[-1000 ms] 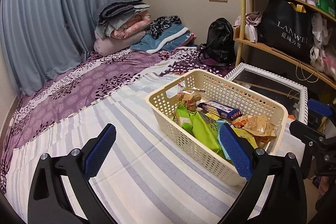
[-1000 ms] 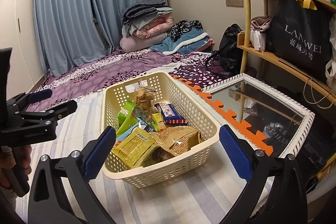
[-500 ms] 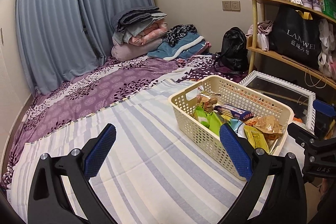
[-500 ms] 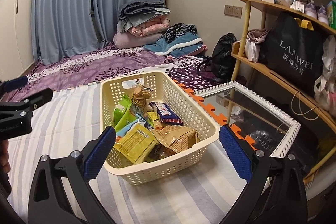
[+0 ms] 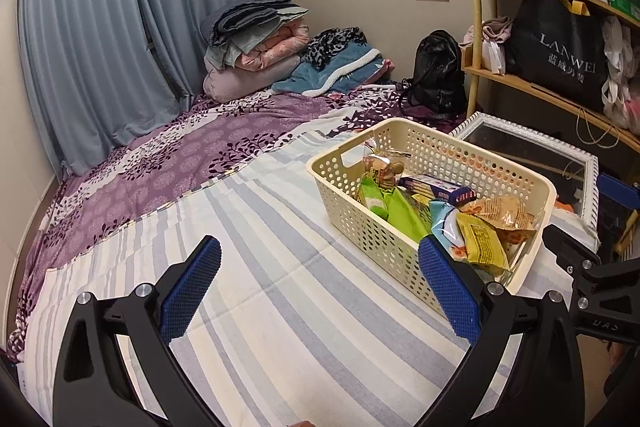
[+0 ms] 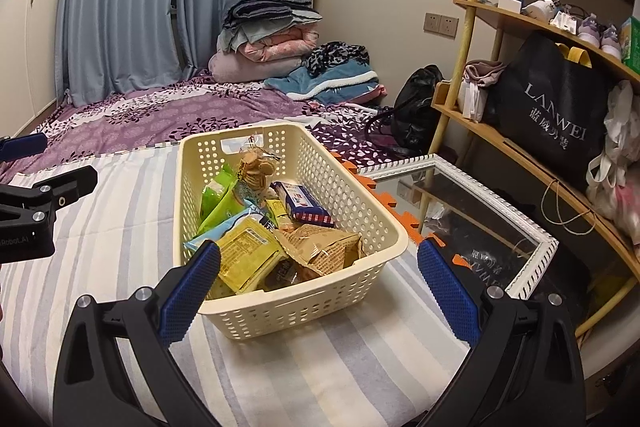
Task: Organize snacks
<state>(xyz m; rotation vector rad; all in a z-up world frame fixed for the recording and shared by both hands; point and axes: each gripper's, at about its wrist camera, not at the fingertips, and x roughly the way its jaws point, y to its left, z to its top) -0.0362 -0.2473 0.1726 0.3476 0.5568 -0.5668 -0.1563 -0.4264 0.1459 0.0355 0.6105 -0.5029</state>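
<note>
Sitting on the striped sheet [image 6: 120,227], the snack basket [image 6: 384,223] lies just ahead of both wide-open, empty tongs [image 6: 318,279].

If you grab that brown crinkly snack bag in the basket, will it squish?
Probably. The brown bag looks puffed and creased, so it should crumple and feel light. Its glossy film may slip between the pads. It lies loosely atop other packets in the basket, so it should lift freely.

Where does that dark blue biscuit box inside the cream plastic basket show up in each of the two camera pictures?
Left wrist view: dark blue biscuit box lies right of centre, mid-basket.
Right wrist view: it lies near the centre, towards the basket's right wall.
Shared landmark: the cream perforated plastic basket holding it.
</note>
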